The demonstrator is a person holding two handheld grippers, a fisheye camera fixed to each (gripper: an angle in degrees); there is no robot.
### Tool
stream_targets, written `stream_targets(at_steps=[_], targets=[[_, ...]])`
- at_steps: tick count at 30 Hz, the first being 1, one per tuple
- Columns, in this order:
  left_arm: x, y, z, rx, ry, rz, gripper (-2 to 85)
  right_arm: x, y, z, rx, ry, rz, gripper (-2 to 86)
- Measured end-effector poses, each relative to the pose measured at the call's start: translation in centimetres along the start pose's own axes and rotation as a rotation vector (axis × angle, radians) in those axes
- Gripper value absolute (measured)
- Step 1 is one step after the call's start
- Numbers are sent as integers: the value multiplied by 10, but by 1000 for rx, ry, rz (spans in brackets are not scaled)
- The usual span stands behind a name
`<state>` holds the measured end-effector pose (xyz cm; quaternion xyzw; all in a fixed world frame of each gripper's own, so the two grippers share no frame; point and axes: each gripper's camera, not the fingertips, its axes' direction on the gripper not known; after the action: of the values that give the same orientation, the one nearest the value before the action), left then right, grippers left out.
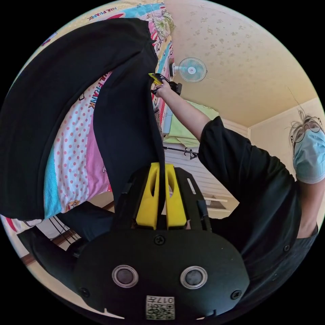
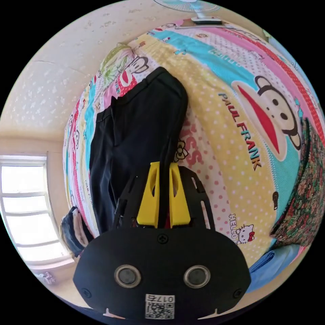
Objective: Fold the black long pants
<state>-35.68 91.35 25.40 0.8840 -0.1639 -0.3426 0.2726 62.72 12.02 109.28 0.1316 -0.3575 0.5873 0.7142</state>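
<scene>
Cartoon-print bedspread under black pants, both left tongs and right tongs clamped tight on fabric edges.

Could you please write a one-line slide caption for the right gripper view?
Right gripper pinching the black pants above a cartoon bedsheet.

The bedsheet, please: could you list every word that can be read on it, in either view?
"PAUL FRANK": bedsheet, beside the monkey face, right gripper view.
"HELLO": same sheet, by the cat figure.
"FRANK": same sheet, beside the black pants, left gripper view.
Other print: too small to read.
</scene>
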Motion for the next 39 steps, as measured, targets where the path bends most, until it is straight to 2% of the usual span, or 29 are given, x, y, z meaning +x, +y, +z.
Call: stream_targets(at_steps=[2,5,8,10,13,15,18,21,24,27,29,33,35,36,39], targets=[[-18,6,-13,55,132,-33,5,-50,2,2,140,170,-94,39],[-43,20,-43,164,288,-105,8,-139,0,34,152,281,-311,34],[-64,36,-88,268,331,-156,10,-217,4,75,145,289,-432,33],[-77,43,-117,310,295,-177,10,-248,4,103,90,177,-447,35],[-105,54,-168,363,108,-268,13,-277,11,146,-55,-8,-454,40],[-117,59,-198,409,6,-266,16,-286,32,149,-25,-82,-519,45],[-144,47,-221,320,-64,-325,27,-279,83,155,-108,-44,-622,65],[-143,33,-230,266,-120,-285,37,-230,155,148,-168,14,-654,79],[-119,18,-237,243,-257,-196,75,-154,228,135,-214,10,-476,92],[-100,-7,-234,204,-319,-90,121,-86,300,135,-277,-154,-230,122],[-104,-36,-210,69,-391,-47,125,-62,352,156,-355,-392,-122,125],[-126,-59,-152,-208,-373,-42,54,-55,390,179,-388,-523,-36,65],[-130,-47,-131,-297,-331,-91,49,-53,398,172,-429,-488,-80,47],[-126,-41,-126,-321,-360,-86,49,-54,400,167,-436,-455,-107,46],[-106,6,-75,-576,-500,-4,50,-62,420,145,-591,-256,-301,42]])
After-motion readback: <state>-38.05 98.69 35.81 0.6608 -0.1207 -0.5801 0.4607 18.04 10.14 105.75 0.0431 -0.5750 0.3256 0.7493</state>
